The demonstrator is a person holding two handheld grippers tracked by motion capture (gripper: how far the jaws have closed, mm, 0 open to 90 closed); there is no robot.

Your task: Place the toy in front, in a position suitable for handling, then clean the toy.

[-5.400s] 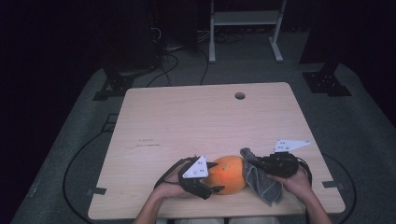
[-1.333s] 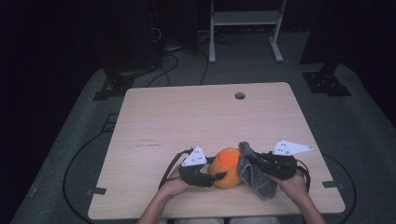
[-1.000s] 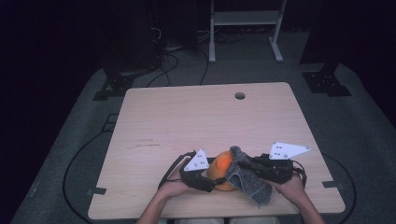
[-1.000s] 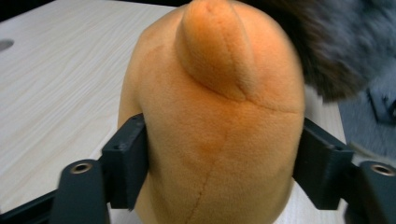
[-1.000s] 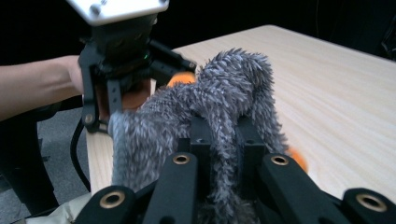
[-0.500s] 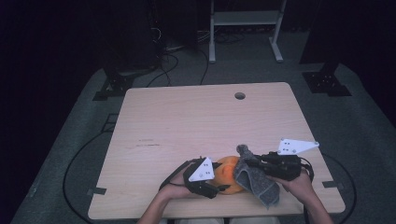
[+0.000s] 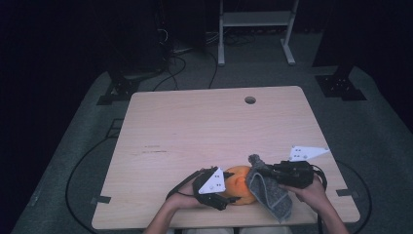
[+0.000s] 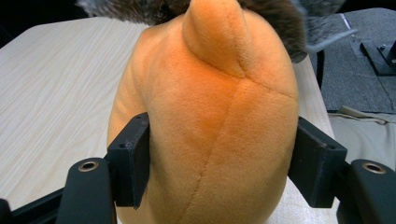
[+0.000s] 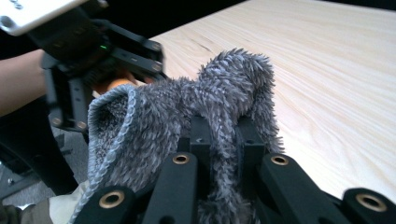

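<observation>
An orange plush toy (image 7: 237,185) lies near the table's front edge. My left gripper (image 7: 229,192) is shut on it, and in the left gripper view both black jaws press the sides of the orange plush toy (image 8: 210,121). My right gripper (image 7: 260,173) is shut on a grey fuzzy cloth (image 7: 270,192) that drapes against the toy's right side. In the right gripper view the grey cloth (image 9: 196,112) bunches up between the jaws, with the left gripper (image 9: 93,56) just beyond it.
The light wooden table (image 7: 204,131) has a small round hole (image 7: 250,100) near its far edge. A white metal stand (image 7: 253,19) and black cables (image 7: 175,53) sit on the grey floor behind it. The person's forearms enter at the front edge.
The right gripper has wiped the cloth back and forth over the toy, first to the left across it, then back to its right side. The left gripper kept its hold.
</observation>
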